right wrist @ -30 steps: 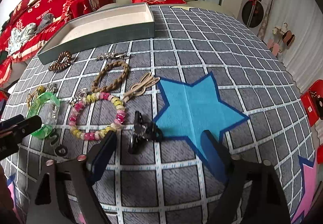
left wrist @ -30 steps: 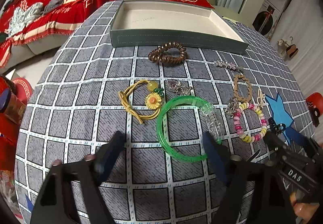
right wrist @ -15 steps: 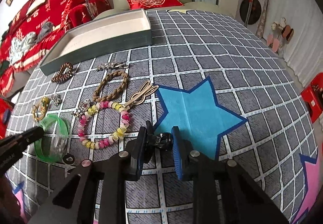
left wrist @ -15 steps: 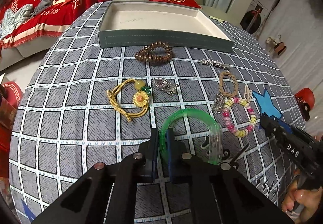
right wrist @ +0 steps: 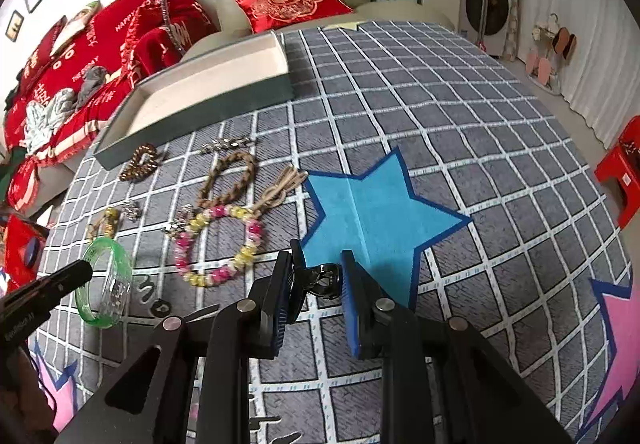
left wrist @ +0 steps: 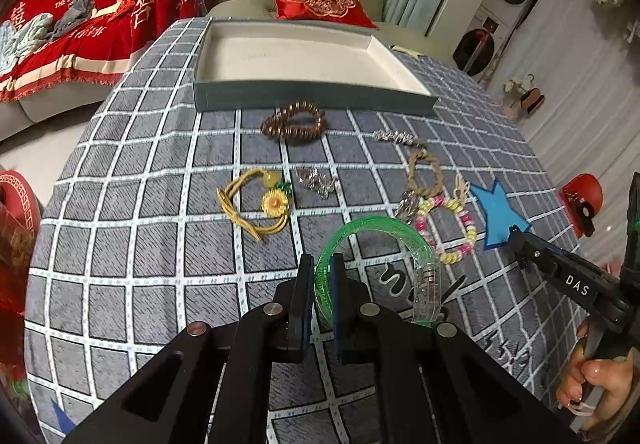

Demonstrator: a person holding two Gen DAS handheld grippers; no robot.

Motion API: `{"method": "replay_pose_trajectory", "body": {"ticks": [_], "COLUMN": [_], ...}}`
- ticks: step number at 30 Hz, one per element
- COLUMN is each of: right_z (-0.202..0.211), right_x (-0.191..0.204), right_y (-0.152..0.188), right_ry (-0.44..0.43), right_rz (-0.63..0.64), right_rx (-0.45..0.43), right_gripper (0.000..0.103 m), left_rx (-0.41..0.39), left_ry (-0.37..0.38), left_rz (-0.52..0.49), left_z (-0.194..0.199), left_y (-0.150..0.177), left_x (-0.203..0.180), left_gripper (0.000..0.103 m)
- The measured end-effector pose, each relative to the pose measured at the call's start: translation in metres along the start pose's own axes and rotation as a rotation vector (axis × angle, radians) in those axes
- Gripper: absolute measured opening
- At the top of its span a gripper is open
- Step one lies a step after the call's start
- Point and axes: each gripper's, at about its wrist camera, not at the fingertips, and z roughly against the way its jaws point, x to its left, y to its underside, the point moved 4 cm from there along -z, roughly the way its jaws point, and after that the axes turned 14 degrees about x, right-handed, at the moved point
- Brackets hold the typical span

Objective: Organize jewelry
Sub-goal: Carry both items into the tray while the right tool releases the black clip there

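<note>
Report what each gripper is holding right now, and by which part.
The left gripper pinches the green bangle by its near rim. The right gripper clamps the small black clip across its body.

A tray (left wrist: 312, 98) lay at the table's (left wrist: 120, 244) far side. Before it lay a coil (left wrist: 294, 122); nearer, a cord (left wrist: 256, 204) left of a charm (left wrist: 316, 180), and right of that a braid (left wrist: 426, 174) behind beads (left wrist: 448, 224).

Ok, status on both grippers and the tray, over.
Left gripper shut on green bangle. Right gripper shut on black clip. Tray holds nothing visible; brown beaded bracelet lies just before it.
</note>
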Motion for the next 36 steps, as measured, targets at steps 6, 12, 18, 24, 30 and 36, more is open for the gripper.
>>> {"method": "replay_pose_trajectory", "body": {"ticks": [6,12,18,24,30,36], "right_z": [0.021,0.046,0.064,0.074,0.053,0.002], "right_x": [0.01,0.027,0.049,0.073,0.093,0.108], "right_y": [-0.012,-0.046,-0.098,-0.163,-0.226,-0.267], "right_ry": [-0.065,-0.117,-0.146,-0.159,-0.206,-0.199], "right_rz": [0.001,0.029,0.077,0.128,0.119,0.108], "right_rx": [-0.021,-0.047,-0.058,-0.066,-0.044,0.006], "right_gripper": [0.026,0.026,0.026,0.026,0.026,0.026], "left_rx": [-0.029,-0.066,-0.065,-0.107,-0.138,-0.132], "left_ry": [0.033,0.042,0.058,0.02,-0.022,-0.062], "left_rz": [-0.004,-0.014,-0.003,-0.018,-0.018,0.009], "left_z": [0.025,0.05,0.063,0.072,0.067,0.027], "left_y": [-0.017,-0.044,-0.088,-0.141,-0.2,-0.248], "left_x": [0.004,0.011,0.019,0.023,0.027,0.041], "left_gripper": [0.024,0.024,0.024,0.024,0.024,0.024]}}
